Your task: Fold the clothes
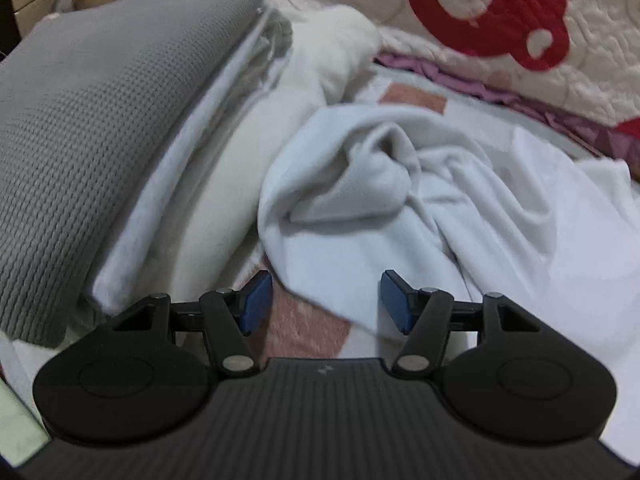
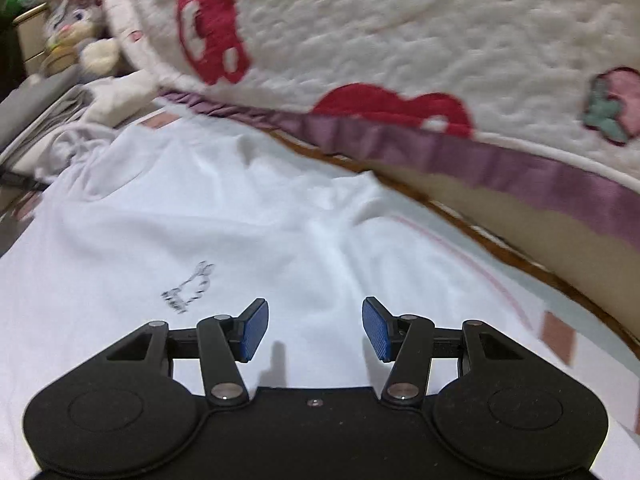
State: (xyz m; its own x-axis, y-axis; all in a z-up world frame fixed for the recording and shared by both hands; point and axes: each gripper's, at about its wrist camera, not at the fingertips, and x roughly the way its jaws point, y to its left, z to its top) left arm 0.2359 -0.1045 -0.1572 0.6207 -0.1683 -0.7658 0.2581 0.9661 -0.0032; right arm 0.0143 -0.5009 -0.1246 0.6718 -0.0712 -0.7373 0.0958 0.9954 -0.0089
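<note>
Fingers (image 1: 256,300) of the left gripper (image 1: 326,300) spread wide, empty, low over the crumpled edge of the white shirt (image 1: 420,208) on the bed. Right gripper (image 2: 316,330) is level over the shirt's flatter part, likewise wide apart, gripping nothing, near the quilt (image 2: 400,40).

A grey waffle-knit stack (image 1: 100,128) walls off the left, a quilted bear blanket (image 2: 400,40) seemingly overhangs the far side; the white garment (image 2: 180,208) between lies open.
</note>
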